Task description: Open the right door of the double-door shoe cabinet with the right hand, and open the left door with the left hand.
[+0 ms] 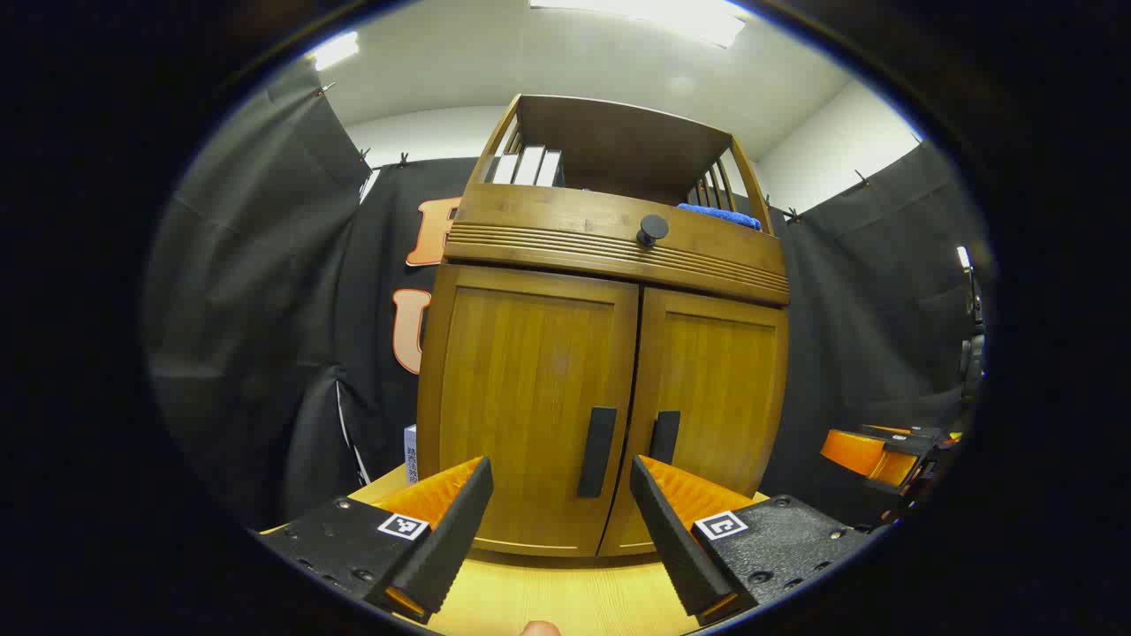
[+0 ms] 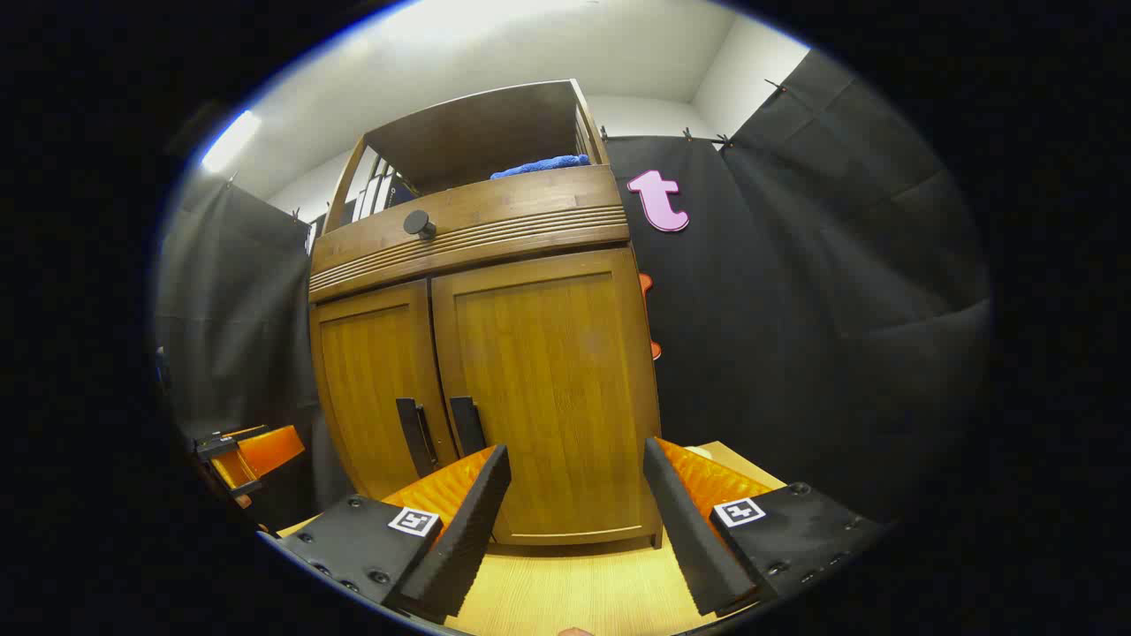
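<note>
The wooden shoe cabinet (image 1: 610, 243) stands on a light table with both doors closed. In the left gripper view my left gripper (image 1: 561, 468) is open, a short way in front of the left door (image 1: 530, 397), whose black handle (image 1: 597, 451) sits between the fingers. The right door (image 1: 720, 389) has its own handle (image 1: 664, 436). In the right gripper view my right gripper (image 2: 577, 450) is open and empty, facing the right door (image 2: 548, 380). Its handle (image 2: 466, 426) lies left of the fingers, beside the left door's handle (image 2: 411, 437).
Above the doors is a drawer with a round black knob (image 1: 652, 230). The open top shelf holds books (image 1: 528, 166) and a blue cloth (image 1: 720, 215). The table (image 1: 565, 601) extends in front. The other gripper (image 1: 875, 452) (image 2: 252, 455) shows at the side of each view.
</note>
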